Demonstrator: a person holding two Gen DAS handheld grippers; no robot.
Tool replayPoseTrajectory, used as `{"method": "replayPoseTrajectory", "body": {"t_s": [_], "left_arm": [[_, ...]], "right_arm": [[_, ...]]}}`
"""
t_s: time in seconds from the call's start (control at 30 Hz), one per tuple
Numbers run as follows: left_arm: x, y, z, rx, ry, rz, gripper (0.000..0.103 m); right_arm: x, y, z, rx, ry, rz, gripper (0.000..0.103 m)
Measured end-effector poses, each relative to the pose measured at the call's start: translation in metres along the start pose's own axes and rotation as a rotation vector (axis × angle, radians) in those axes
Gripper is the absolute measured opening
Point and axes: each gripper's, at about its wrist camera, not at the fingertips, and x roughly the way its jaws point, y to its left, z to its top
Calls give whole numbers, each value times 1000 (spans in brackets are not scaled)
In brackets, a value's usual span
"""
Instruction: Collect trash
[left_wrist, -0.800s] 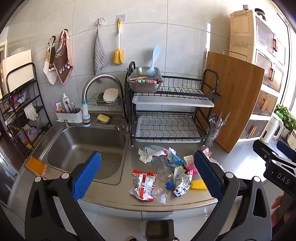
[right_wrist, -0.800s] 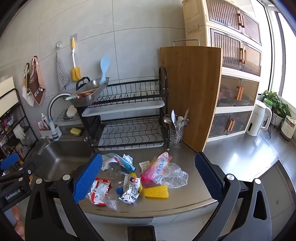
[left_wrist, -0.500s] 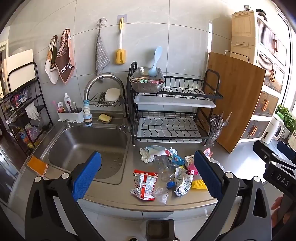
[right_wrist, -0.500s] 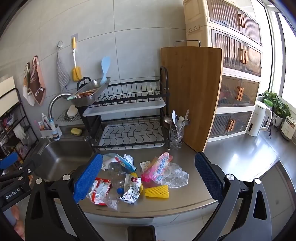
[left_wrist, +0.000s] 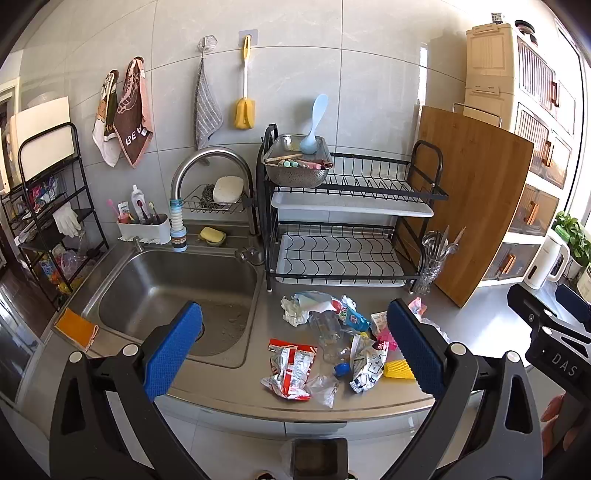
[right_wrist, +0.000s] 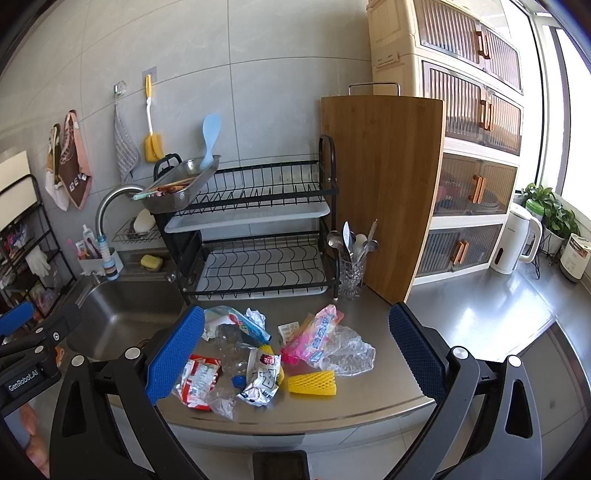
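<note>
— Two grippers, both spread as wide as they go. The left gripper (left_wrist: 293, 350) holds nothing; its blue pads hang in the air before the counter edge. The right gripper (right_wrist: 295, 354) is the same, touching nothing.

— And the trash?

— Heaped on the steel counter (right_wrist: 480, 325) in front of the black dish rack (right_wrist: 258, 236): a red-and-white wrapper (left_wrist: 291, 373), a crushed clear bottle (left_wrist: 330, 339), a yellow foam net (right_wrist: 312, 384), a pink packet (right_wrist: 314, 336), a clear plastic bag (right_wrist: 351, 350).

— What does each camera add?

— The left one takes in the whole sink (left_wrist: 166, 291), an orange cloth (left_wrist: 75, 328) on its rim and a black shelf unit (left_wrist: 48, 221). The right one shows a white kettle (right_wrist: 515, 243), a potted plant (right_wrist: 554, 210) at the window and the beige drawer cabinet (right_wrist: 461, 129) behind the upright wooden cutting board (right_wrist: 384, 192).
</note>
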Motion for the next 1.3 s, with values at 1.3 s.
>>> {"method": "replayPoseTrajectory", "body": {"t_s": [1.3], "left_arm": [[0,1,0,12,-8,-3,95]], "right_arm": [[0,3,2,0,-8,-14,100]]}}
